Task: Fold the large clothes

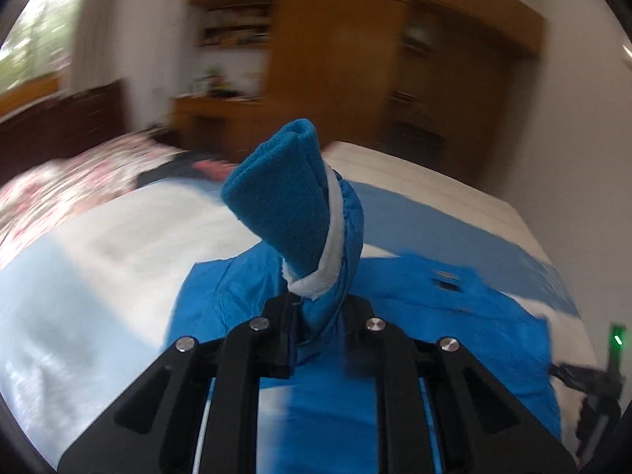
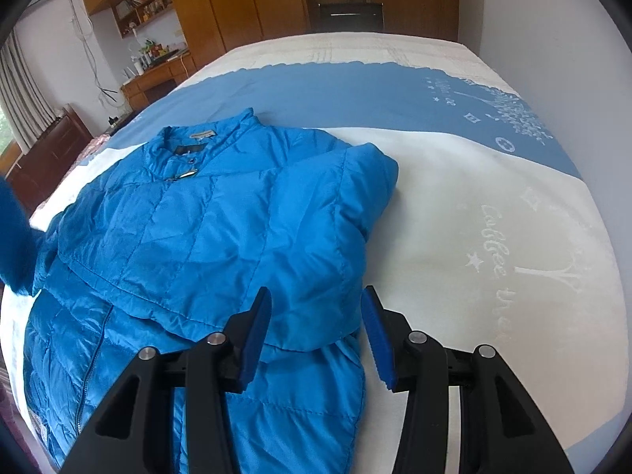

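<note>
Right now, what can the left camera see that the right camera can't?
Only the left view shows the left tongs shut on the sleeve, with its knit cuff sticking up, and the flowery quilt. Only the right view shows the right tongs open over the jacket's folded part, plus the collar and the zip. Both show the blue jacket lying on the blue-and-white bed and the wooden cupboards.
</note>
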The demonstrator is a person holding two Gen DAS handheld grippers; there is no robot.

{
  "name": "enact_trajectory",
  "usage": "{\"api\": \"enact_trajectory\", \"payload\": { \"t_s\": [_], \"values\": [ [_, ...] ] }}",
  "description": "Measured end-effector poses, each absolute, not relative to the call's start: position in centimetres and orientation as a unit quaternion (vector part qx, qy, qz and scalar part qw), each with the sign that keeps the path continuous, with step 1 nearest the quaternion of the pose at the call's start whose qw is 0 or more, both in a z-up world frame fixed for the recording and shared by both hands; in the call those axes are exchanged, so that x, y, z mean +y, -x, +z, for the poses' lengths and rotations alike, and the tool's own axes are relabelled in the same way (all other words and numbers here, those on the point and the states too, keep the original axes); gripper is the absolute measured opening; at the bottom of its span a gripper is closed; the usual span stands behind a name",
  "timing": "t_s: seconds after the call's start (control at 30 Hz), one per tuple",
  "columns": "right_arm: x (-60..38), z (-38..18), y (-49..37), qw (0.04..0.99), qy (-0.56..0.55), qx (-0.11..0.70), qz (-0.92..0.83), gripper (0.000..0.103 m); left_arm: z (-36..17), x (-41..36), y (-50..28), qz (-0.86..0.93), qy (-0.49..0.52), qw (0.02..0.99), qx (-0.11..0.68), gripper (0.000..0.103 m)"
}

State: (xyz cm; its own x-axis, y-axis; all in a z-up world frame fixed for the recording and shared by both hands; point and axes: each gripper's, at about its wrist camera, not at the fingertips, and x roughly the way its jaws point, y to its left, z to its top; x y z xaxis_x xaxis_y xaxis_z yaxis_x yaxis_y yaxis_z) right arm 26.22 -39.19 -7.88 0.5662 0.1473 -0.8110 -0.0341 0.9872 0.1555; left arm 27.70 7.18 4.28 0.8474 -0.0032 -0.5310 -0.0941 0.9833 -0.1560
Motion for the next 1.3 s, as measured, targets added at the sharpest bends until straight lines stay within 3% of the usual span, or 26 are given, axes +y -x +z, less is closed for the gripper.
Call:
{"api": "enact_trajectory", "payload": {
  "t_s": [0.23, 0.5, 0.6, 0.67, 0.7, 0.73, 0.97, 1.3],
  "values": [
    [-39.4, -8.6, -26.5, 0.880, -0.064, 0.468, 0.053, 0.047, 1.4, -6.9, -32.6, -0.107, 0.029, 0.940, 0.321, 0.012],
    [-39.7, -8.9, -26.7, 0.879, -0.068, 0.468, 0.054, 0.047, -5.7, -12.7, -36.4, -0.170, 0.006, 0.896, 0.410, 0.015],
    [-39.8, -8.8, -26.7, 0.880, -0.070, 0.466, 0.055, 0.047, -6.5, -13.0, -35.6, -0.218, 0.016, 0.878, 0.426, 0.027],
    [-39.8, -8.5, -26.6, 0.883, -0.070, 0.461, 0.056, 0.047, -5.4, -12.4, -34.0, -0.249, 0.029, 0.873, 0.418, 0.043],
    [-39.8, -8.3, -26.6, 0.884, -0.071, 0.459, 0.058, 0.047, -4.4, -11.7, -33.1, -0.267, 0.040, 0.871, 0.410, 0.059],
    [-39.9, -8.1, -26.6, 0.884, -0.073, 0.457, 0.059, 0.047, -3.7, -11.3, -32.5, -0.277, 0.047, 0.871, 0.403, 0.064],
    [-38.8, -7.1, -27.1, 0.875, -0.106, 0.461, 0.106, 0.047, -1.4, -5.6, -31.5, -0.165, 0.012, 0.913, 0.373, 0.064],
    [-35.5, -10.4, -33.0, 0.814, -0.181, 0.527, 0.161, 0.049, -8.1, 0.1, -37.1, -0.067, 0.062, 0.886, 0.455, 0.061]
  ]
}}
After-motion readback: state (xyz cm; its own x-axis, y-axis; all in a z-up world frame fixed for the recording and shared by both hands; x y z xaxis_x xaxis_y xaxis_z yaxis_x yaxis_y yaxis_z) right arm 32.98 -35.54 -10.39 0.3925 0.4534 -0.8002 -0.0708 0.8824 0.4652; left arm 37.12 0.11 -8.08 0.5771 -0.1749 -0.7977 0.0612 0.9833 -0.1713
